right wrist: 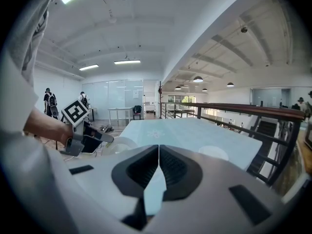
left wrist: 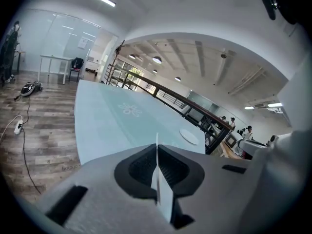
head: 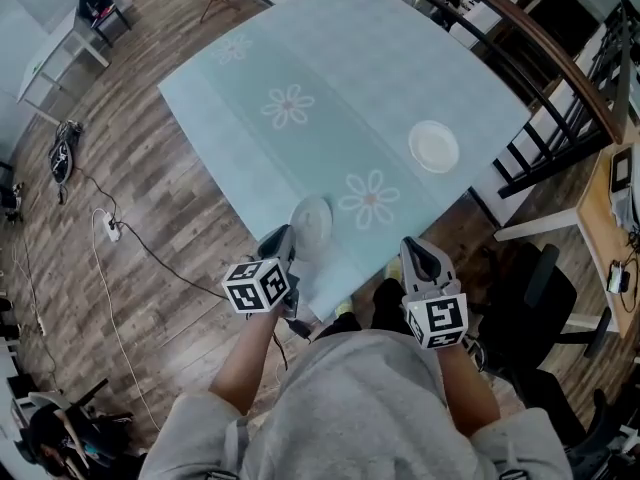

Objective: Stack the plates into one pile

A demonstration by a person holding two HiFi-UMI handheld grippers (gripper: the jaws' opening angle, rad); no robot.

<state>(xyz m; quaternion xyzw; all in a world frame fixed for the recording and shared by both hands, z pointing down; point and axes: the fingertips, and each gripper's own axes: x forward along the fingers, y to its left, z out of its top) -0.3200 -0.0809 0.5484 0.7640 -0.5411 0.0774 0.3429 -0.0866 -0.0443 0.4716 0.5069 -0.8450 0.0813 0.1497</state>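
Tablecloth (head: pixel 380 58) of pale blue-green, printed with faint white flowers (head: pixel 288 105), covers a big table that stands at an angle on a dark wood plank floor (head: pixel 170 208). A railing (head: pixel 545 38) with a brown handrail and black bars runs past the table's far side. A wooden desk (head: pixel 600 208) and a black office chair (head: pixel 545 288) stand to the right. On the left a white power strip (head: pixel 110 230) lies on the floor with its cable trailing. Overhead is a white ceiling with strip lights and round lamps.

The left gripper (head: pixel 290 236) is clenched on the rim of a white plate (head: pixel 313 220), which is tilted at the table's near edge; its own view shows the thin rim edge-on between the pads. A second plate (head: pixel 434 146) lies flat on the cloth near the right-hand edge, well apart from the first. The right gripper (head: pixel 415 251) hangs just off the near edge, its jaws pressed together on nothing.

The only print to read is the black-and-white square markers on each gripper's cube (head: pixel 258 286).
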